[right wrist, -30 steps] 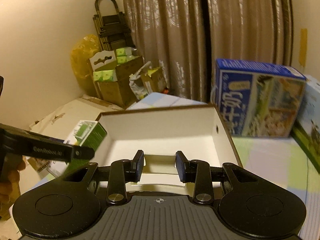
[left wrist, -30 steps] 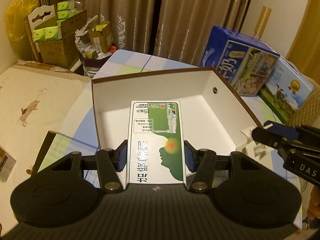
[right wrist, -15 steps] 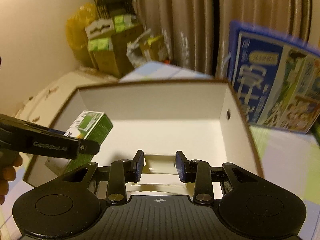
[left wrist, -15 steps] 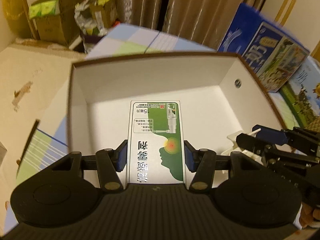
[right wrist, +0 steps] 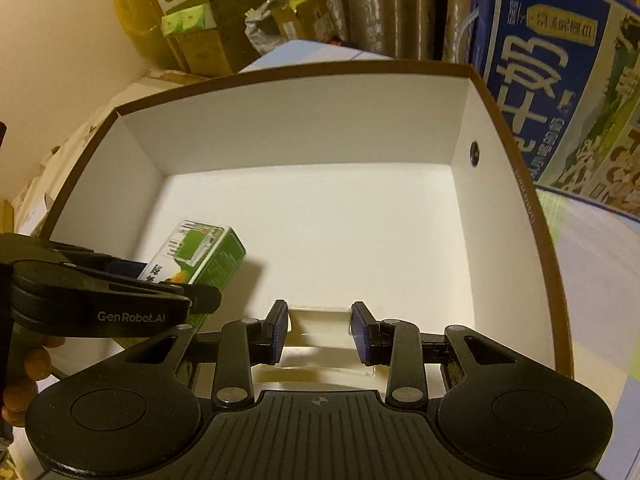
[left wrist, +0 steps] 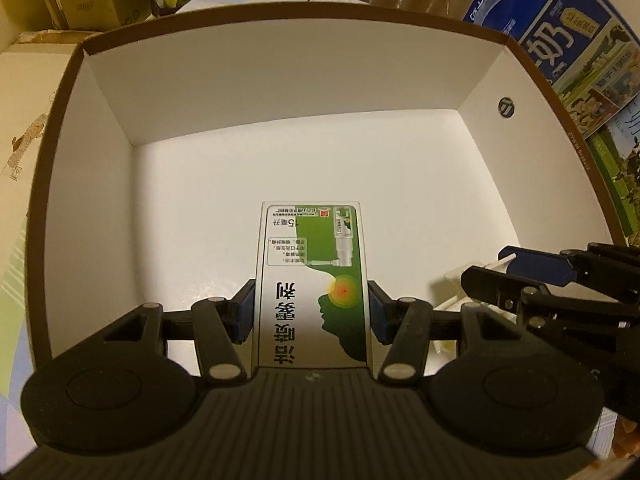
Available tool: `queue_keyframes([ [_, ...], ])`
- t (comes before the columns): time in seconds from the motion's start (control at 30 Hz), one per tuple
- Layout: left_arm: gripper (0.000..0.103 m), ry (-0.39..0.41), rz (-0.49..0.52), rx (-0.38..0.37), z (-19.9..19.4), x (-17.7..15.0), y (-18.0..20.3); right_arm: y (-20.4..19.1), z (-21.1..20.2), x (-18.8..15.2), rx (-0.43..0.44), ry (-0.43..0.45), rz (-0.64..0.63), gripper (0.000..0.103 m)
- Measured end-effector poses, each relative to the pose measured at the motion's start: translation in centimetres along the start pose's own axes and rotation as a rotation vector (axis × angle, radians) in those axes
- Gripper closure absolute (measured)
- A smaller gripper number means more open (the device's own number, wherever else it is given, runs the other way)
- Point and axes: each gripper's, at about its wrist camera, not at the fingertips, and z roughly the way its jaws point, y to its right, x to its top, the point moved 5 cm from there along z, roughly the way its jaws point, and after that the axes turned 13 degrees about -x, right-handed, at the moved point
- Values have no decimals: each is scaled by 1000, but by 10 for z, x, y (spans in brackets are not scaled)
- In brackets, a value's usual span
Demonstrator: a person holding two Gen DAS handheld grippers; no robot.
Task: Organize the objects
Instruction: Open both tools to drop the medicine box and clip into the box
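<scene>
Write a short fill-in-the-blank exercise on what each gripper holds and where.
1. The left gripper is shut on a ____ and white carton.
2. The right gripper grips a clear plastic item over the ____ box.
3. A ____ milk case stands right of that box.

Missing words: green; white; blue

- The left wrist view looks forward and steeply down along the left tool (left wrist: 311,304), close in over the box (left wrist: 280,60), whose white inside fills most of the frame.
- The right wrist view looks the same way along the right tool (right wrist: 320,330), from a little further right, just as near.
- Both share the box, the curtains along the top and the blue carton (left wrist: 560,28) (right wrist: 560,80) at upper right.
- Each view catches the other tool at its edge: lower right in the left view, lower left in the right.
</scene>
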Motion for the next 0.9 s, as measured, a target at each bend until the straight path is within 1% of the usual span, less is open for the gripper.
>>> queue_keyframes([
  [0.13,52,-5,13,6,-1,1,-1,4,4,-2,10,-30,17,71],
  [0.2,50,-1,16,7,-3,1,-1,4,3,-3,11,-37,21,71],
  [0.27,39,1,17,7,-6,1,-3,4,2,-3,10,-45,23,71],
  [0.3,39,5,21,11,-6,1,-2,4,1,-3,6,-41,27,70],
  [0.37,38,12,27,16,-12,4,-1,7,-3,-3,1,-31,39,63],
  [0.43,35,20,28,15,-18,3,-3,8,-10,-3,5,-17,53,56],
  [0.53,30,41,41,22,-29,3,-4,6,-19,0,9,9,66,51],
  [0.6,29,61,59,24,-39,3,-2,7,-28,0,7,29,72,49],
  [0.67,26,75,67,19,-48,0,2,7,-39,-2,15,55,85,48],
  [0.8,25,116,94,12,-73,-8,8,7,-63,-8,19,115,127,46],
  [0.9,24,134,99,-10,-88,-9,5,4,-86,-16,23,158,160,46],
])
